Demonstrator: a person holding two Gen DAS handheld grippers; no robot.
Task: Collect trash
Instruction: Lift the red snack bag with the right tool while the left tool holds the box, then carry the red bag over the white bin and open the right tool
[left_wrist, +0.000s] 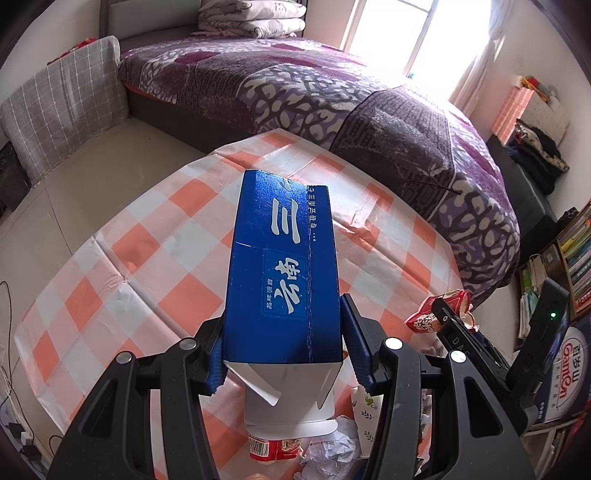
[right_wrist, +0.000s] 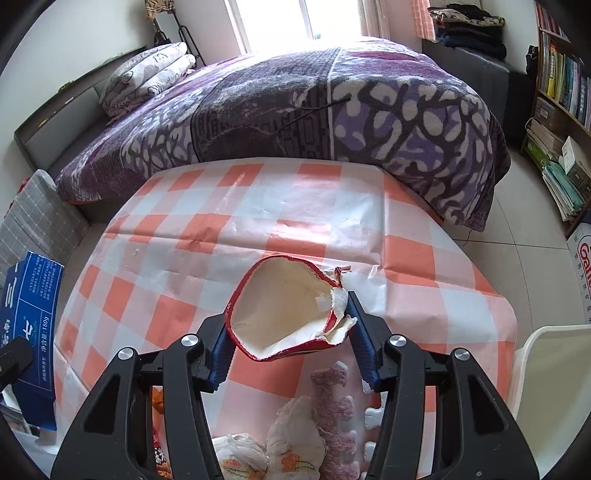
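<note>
Bed (right_wrist: 295, 122) ahead of gripper, purple patterned blanket. Folded quilts (right_wrist: 147, 74) at head end, far left. Bright window (right_wrist: 273, 22) beyond bed, glare washing far blanket. Bookshelf (right_wrist: 561, 81) far right, books upright, paper stacks below. Pale tiled floor (right_wrist: 524, 251) right. Grey checked cushion (left_wrist: 66, 110) left against wall. Table with orange-white checked cloth (right_wrist: 258, 206) just beneath.

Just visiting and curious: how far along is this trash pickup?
Nothing looks binned yet, as far as these views show. In hand: the left gripper holds a blue carton, the right gripper a torn red paper cup. Left: crumpled paper and wrappers on the checkered table.
</note>
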